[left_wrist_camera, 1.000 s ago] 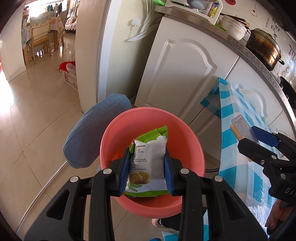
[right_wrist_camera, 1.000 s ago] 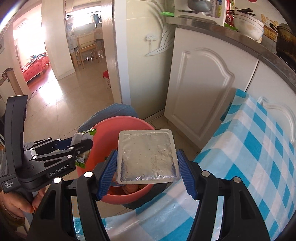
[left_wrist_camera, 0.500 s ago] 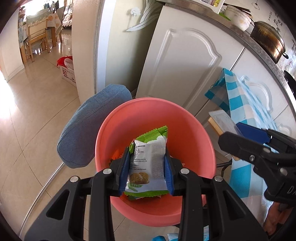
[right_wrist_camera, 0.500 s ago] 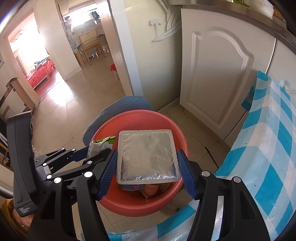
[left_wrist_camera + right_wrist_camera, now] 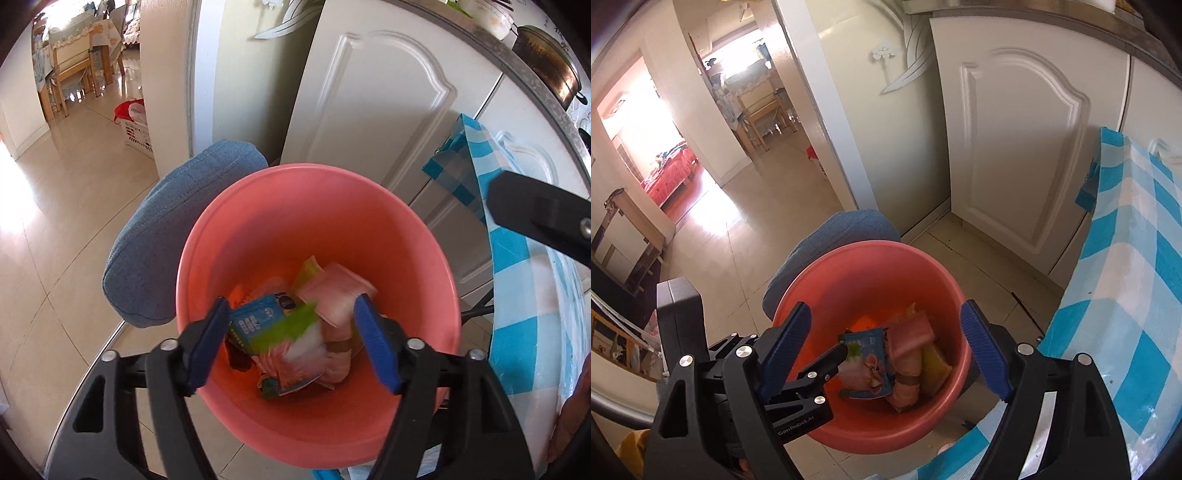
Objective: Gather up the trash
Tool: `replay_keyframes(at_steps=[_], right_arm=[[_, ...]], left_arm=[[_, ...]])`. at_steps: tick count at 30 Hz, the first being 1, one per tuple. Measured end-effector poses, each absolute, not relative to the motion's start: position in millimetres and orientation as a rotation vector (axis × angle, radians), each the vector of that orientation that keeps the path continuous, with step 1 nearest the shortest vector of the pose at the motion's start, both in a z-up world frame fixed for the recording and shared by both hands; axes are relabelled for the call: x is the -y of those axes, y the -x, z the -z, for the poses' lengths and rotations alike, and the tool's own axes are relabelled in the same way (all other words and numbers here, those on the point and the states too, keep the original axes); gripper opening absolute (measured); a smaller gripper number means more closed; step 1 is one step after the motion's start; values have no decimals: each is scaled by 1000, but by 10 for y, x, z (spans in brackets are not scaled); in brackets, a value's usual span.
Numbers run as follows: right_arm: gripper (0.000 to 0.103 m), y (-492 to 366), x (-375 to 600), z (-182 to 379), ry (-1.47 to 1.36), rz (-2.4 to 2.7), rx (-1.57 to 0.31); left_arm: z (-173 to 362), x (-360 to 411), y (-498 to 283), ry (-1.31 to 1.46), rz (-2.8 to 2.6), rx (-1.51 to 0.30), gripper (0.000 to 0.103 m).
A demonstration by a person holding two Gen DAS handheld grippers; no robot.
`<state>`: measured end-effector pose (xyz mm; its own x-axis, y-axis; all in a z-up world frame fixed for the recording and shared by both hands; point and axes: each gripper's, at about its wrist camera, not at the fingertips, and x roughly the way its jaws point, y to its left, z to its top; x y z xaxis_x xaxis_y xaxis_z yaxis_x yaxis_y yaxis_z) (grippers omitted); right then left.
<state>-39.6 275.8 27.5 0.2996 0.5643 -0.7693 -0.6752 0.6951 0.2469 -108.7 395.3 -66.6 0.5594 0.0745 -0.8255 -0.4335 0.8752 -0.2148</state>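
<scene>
At the far left, a blue cushion [image 5: 177, 240] leans against the pink bucket [image 5: 424, 258], touching its rim. The left tongs [image 5: 291, 343] hang over the bucket mouth; their jaws have just been opening and stand apart with nothing between the pads. Below them, blurred, the green-and-white snack packet [image 5: 291, 328] is dropping onto the wrappers [image 5: 905, 354] at the bottom. The right tongs [image 5: 886, 350] have likewise just been opening, and they hold nothing. Such trash looks light, thin and crinkly; it is best pinched across its flat edges. Rightmost hangs the blue checked cloth [image 5: 1137, 258].
</scene>
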Motion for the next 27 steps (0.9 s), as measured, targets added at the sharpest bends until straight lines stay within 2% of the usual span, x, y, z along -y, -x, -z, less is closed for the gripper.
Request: replay_keyframes(at_steps=[2,4,6,15,27], right_arm=[[85,422,-2637,-337,98,-820,-943],[91,434,-2504,-405,63,-799,-925],[91,418,-2368,-463,27,-780,-913],[92,458,-1792,-594,-57,-682,-891],[92,628,-998,-801,-94,-533,-813]], left_arm=[[604,-3967,1127,414,-323,-915,91],[512,-3979,1167,393,-333,-893,93],[424,-3997,1200,370,-345,-878,96],[62,-3895,1278,244,-394,-790,97],[-385,-3292,1317,113,-331,-702,97]])
